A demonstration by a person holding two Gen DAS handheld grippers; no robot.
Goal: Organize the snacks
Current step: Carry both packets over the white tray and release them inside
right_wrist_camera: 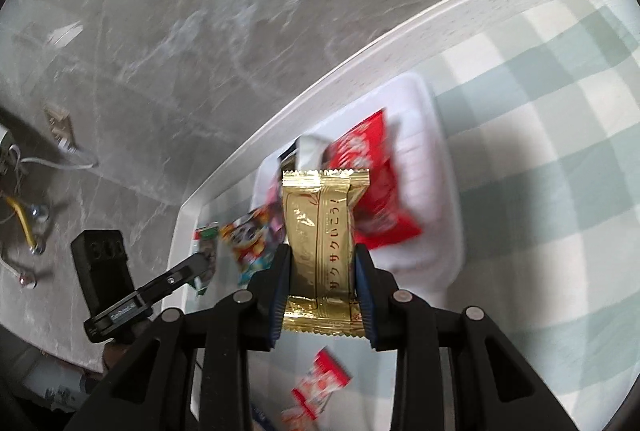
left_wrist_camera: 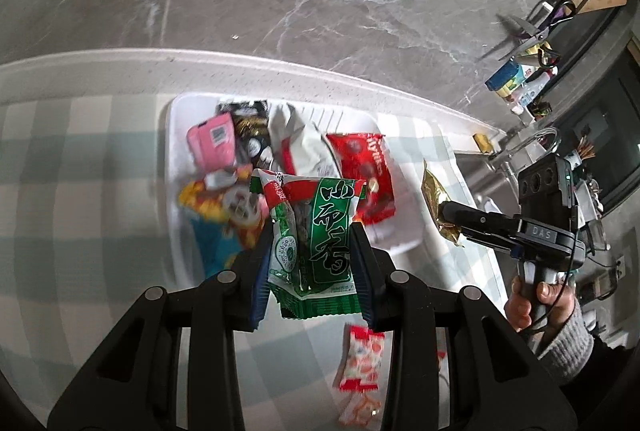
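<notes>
two claws: the left claw (left_wrist_camera: 312, 263) grips one green packet (left_wrist_camera: 316, 231), the right claw (right_wrist_camera: 320, 287) one gold packet (right_wrist_camera: 320, 231). ahead of the left claw, one white tray (left_wrist_camera: 176, 135) holds six packets: one pink (left_wrist_camera: 212, 145), one black (left_wrist_camera: 250, 129), one white (left_wrist_camera: 304, 147), one red (left_wrist_camera: 370, 175), one yellow-orange (left_wrist_camera: 208, 207), one blue (left_wrist_camera: 218, 247). just beneath the left claw, two red-and-white packets (left_wrist_camera: 362, 361) lie on one checked cloth (left_wrist_camera: 80, 191). far right of it, one pair of scissors (left_wrist_camera: 528, 35).

Gold wrapper (right_wrist_camera: 324, 251): "サクサクいこう!". Right tool (left_wrist_camera: 450, 217) body: "DAS". Green packet (left_wrist_camera: 316, 243): large Chinese characters, unclear.
</notes>
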